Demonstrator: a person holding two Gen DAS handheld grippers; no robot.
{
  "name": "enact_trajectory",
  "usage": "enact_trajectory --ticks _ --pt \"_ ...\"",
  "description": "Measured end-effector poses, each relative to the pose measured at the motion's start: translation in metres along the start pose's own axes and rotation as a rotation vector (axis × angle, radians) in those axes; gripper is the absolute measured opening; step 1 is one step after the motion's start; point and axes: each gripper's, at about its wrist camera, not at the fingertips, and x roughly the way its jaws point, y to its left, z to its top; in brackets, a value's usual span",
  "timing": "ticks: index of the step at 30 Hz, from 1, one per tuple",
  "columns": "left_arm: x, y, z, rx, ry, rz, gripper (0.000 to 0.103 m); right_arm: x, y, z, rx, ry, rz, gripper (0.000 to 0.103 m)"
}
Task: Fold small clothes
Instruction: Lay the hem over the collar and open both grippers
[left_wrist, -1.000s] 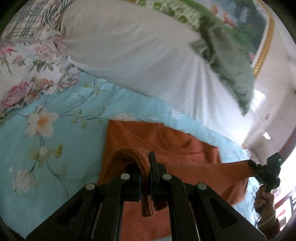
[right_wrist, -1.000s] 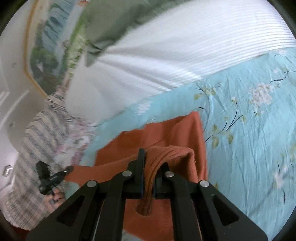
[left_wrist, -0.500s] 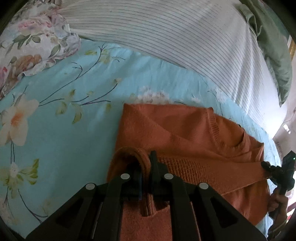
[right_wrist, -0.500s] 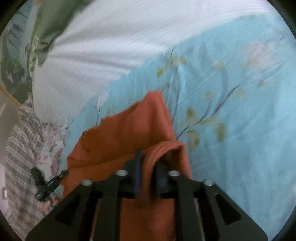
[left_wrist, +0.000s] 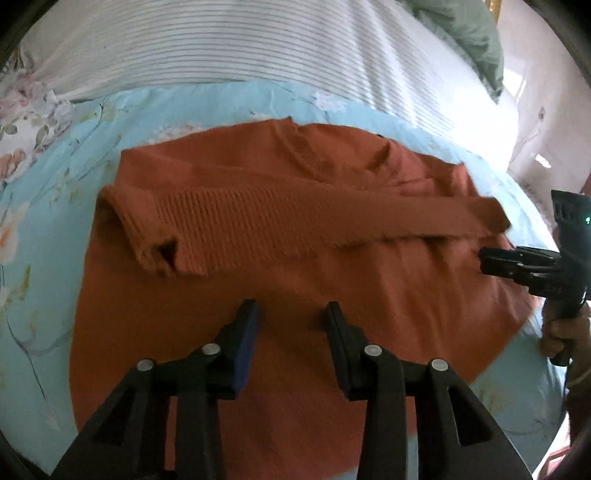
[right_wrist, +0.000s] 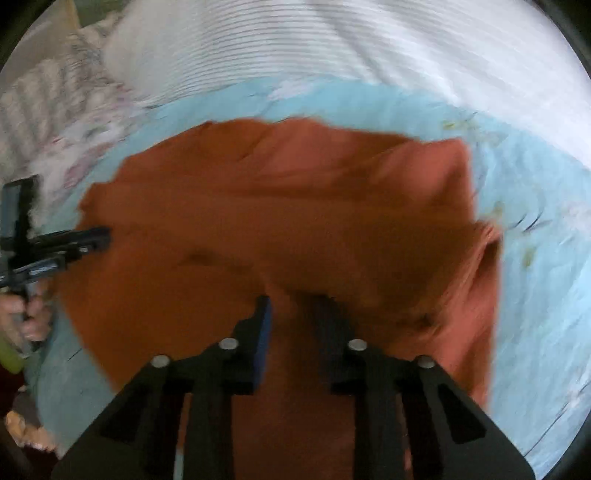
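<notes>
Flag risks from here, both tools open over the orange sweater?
1. The folded ribbed band lies loose and uneven on the orange sweater; it may slide back open.
2. The left tool hangs low over the cloth; its fingers could snag the knit.
3. The right tool view is blurred, so regrasping is unreliable.

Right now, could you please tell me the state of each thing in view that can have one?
Sweater: lying on the bed, ribbed hem folded up over the body, held by neither gripper.
Left gripper: open, empty, above the sweater.
Right gripper: open, empty, above the sweater.
Sheet: spread flat under the sweater.
Striped bedding: piled beyond the sweater.
</notes>
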Motion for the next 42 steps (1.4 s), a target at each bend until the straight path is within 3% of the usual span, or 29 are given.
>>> enact_trajectory --ticks 3,5,8,10,12,14,21,23,25,26,30,36,42 --pt "0.014 0.017 0.023 -0.022 -0.004 0.077 0.022 0.000 -0.026 0.023 0.076 -0.058 -0.066 0.017" --pt "0.020 0.032 0.043 -0.064 -0.018 0.112 0.022 -0.006 -0.046 0.038 0.139 -0.114 -0.135 0.017" --pt "0.019 0.058 0.071 -0.148 -0.053 0.197 0.022 -0.024 -0.072 0.045 0.254 -0.183 -0.165 0.017" --pt "0.012 0.077 0.080 -0.216 -0.075 0.215 0.023 -0.037 -0.083 0.041 0.323 -0.204 -0.156 0.018" --pt "-0.001 0.088 0.078 -0.258 -0.092 0.234 0.035 -0.049 -0.082 0.030 0.337 -0.204 -0.123 0.019" --pt "-0.018 0.092 0.066 -0.288 -0.120 0.219 0.043 -0.058 -0.074 0.011 0.330 -0.206 -0.089 0.020" --pt "-0.067 0.069 -0.017 -0.373 -0.113 0.052 0.044 -0.067 -0.032 -0.051 0.374 -0.163 0.055 0.021" --pt "-0.081 0.056 -0.038 -0.402 -0.129 0.007 0.050 -0.072 -0.017 -0.066 0.395 -0.175 0.094 0.023" --pt "-0.094 0.046 -0.060 -0.439 -0.151 -0.033 0.056 -0.077 -0.007 -0.078 0.411 -0.195 0.129 0.042" --pt "-0.099 0.043 -0.068 -0.455 -0.159 -0.043 0.060 -0.079 -0.003 -0.083 0.417 -0.203 0.141 0.047" --pt "-0.099 0.032 -0.099 -0.545 -0.140 -0.108 0.061 -0.087 0.019 -0.100 0.439 -0.226 0.190 0.047" --pt "-0.083 0.026 -0.119 -0.621 -0.088 -0.161 0.061 -0.088 0.032 -0.107 0.433 -0.204 0.211 0.047" --pt "-0.067 0.040 -0.113 -0.707 -0.125 -0.153 0.061 -0.092 0.028 -0.109 0.449 -0.214 0.213 0.047"
